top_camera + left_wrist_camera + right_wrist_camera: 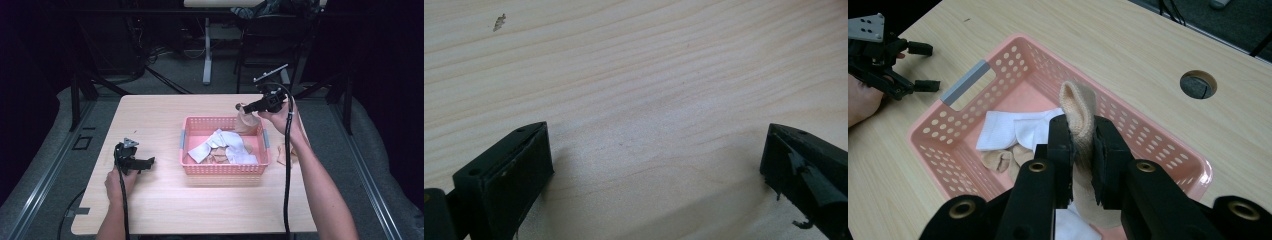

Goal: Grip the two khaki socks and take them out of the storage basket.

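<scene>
The right claw pinches a beige sock hanging lengthwise directly above the pink basket. The left claw, spread wide and empty, rests on the desk well left.

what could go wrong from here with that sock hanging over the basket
1. The right gripper pinches the beige sock only along a narrow fold, so it might slip free early.
2. The sock hangs near the far rim of the pink basket; released there, it could drape over the edge or land on the table.
3. The left gripper rests open on the table, apart from the basket, so a bump from the right one could slide the basket.
</scene>
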Available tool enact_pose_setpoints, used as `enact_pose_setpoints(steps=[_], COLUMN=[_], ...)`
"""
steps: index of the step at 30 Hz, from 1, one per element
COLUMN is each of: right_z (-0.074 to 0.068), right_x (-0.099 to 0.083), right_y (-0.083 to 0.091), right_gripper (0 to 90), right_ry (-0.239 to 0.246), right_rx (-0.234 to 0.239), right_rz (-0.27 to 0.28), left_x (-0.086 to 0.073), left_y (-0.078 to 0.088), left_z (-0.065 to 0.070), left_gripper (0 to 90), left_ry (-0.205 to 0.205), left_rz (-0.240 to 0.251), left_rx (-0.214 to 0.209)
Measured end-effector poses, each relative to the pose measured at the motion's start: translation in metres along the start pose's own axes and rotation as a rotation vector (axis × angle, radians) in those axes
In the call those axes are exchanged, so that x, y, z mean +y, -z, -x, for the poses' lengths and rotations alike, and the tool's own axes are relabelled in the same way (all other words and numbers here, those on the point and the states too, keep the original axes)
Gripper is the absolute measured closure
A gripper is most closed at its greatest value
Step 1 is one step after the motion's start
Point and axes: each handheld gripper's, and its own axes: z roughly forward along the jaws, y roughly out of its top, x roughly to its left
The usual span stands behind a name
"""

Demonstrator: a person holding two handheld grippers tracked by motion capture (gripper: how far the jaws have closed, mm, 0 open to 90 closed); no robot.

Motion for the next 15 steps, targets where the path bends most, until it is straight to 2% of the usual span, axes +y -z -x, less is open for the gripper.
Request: enact_pose_setpoints(steps=[8, 15], right_z=[0.002, 0.001], right_x=[0.004, 0.008], right_y=[0.014, 0.024], right_gripper=[79.9, 79.9], right_ry=[-0.014, -0.007], right_rx=[0.001, -0.003], right_rz=[0.034, 0.047], left_x=[0.000, 0.000], left_y=[0.000, 0.000], left_z=[0.000, 0.000], left_gripper=[0.1, 0.0], left_ry=[0.000, 0.000], left_rz=[0.000, 0.000], left_rx=[0.000, 0.000])
